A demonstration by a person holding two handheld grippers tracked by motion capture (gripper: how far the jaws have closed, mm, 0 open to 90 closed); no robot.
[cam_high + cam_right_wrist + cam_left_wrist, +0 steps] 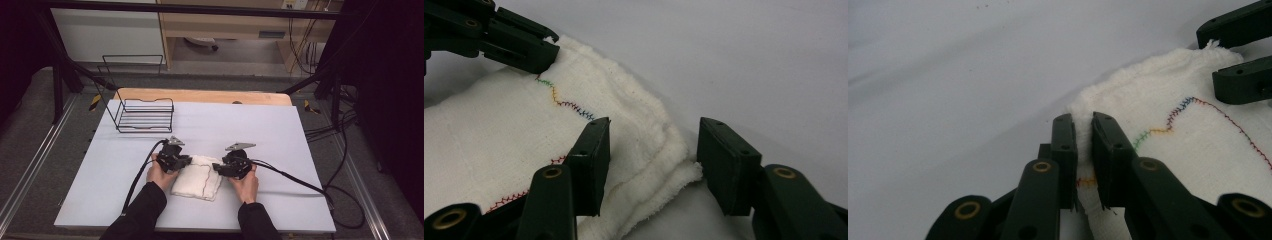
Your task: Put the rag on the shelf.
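Black sleeves come in over the near edge of the table (300, 125), each hand wrapped around a hand-held gripper. Between them, a little nearer the near edge than the middle of the table, lies a folded white cloth (197, 179) in several layers, with a thin line of coloured zigzag stitching running across its top.

On the person's left, the left hand-held gripper (1084, 131) sits at the cloth's left end. Its jaws are pressed together on the cloth's edge, and a ridge of white fabric stands pinched up between the two black pads, with a short stretch of the stitching caught in the pinch.

On the other side, the right hand-held gripper (653, 150) is at the cloth's right end. Its jaws stand apart and straddle the stacked edge: one jaw rests on top of the cloth near the stitching, the other sits just off the frayed corner above the bare table. The pads do not press on the fabric, and a clear gap shows on the outer side.

Well away from the cloth, near the far left corner of the table, stands a black wire rack (142, 114). Cables trail from both grippers across the table.
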